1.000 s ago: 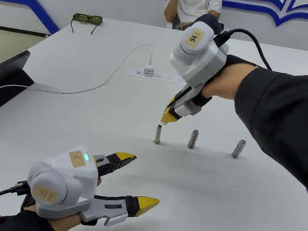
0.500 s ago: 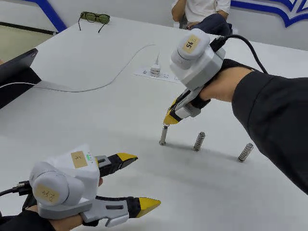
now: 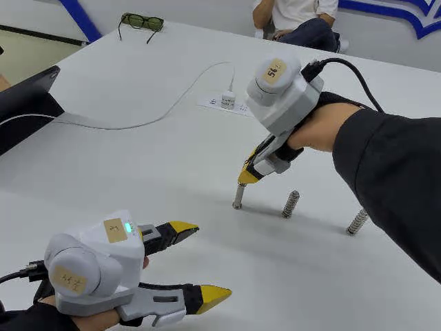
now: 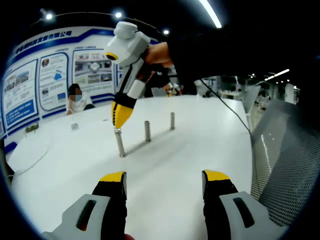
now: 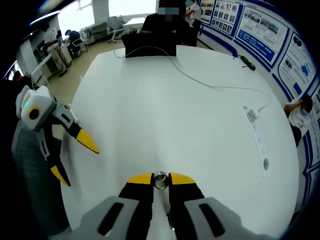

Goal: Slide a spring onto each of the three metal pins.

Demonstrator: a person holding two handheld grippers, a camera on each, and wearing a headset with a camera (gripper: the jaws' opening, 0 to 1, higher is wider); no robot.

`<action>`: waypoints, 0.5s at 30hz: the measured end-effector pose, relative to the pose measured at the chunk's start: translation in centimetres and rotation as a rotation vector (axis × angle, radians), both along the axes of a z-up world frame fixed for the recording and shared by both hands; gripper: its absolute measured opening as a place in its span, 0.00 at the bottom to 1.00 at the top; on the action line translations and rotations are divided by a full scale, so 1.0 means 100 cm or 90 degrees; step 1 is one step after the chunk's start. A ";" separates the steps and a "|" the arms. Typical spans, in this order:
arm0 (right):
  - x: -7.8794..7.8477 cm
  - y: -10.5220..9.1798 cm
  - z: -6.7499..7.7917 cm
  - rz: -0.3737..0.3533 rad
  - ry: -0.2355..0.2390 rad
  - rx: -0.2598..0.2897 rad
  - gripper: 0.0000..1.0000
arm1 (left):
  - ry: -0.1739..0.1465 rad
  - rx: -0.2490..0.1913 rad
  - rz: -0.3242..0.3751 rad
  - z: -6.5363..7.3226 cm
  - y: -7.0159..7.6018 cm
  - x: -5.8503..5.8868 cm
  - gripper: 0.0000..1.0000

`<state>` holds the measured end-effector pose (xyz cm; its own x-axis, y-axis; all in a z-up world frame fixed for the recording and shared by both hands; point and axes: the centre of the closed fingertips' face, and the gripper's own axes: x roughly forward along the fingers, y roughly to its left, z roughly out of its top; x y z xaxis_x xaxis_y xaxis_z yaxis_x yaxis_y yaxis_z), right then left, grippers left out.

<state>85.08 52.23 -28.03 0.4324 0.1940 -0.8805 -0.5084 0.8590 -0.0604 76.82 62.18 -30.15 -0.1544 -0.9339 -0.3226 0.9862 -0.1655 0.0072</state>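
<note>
Right gripper (image 3: 247,177): shut tight on a small spring (image 5: 160,180), which was pinched between its two yellow tips. This gripper came down at a slant from above, tips low.
Which way the spring pointed: in the right gripper view it looked like a little ring seen from its end. So its long way ran the same way as the jaws, down toward the table (image 3: 138,172).
Where the spring was: right at the very ends of the tips and just over the top of the bare pin (image 3: 239,196). It was too small to tell if it had gone over the pin's top.
Bare pin: it stood up on the table, first in a row of three.
Other two pins: the middle pin (image 3: 291,204) and the end pin (image 3: 357,222) each stood up with a spring around it, off to the side of the shut jaws.
Left gripper (image 3: 202,261): open, with its jaws wide apart and nothing between them. It was low and near the person, well apart from the pins, with its tips pointed toward them.
Far side of the table: a white power strip (image 3: 227,103) with a cable, and a pair of dark glasses (image 3: 141,22).
</note>
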 end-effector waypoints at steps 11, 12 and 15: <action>0.002 -0.001 -0.011 -0.004 0.020 0.003 0.13 | 0.002 0.001 0.003 -0.002 0.001 0.002 0.62; 0.002 -0.001 -0.012 -0.004 0.022 0.002 0.13 | 0.002 0.001 0.003 -0.002 0.001 0.002 0.62; 0.002 -0.001 -0.016 -0.005 0.029 0.002 0.13 | 0.003 0.002 0.003 -0.003 0.001 0.003 0.61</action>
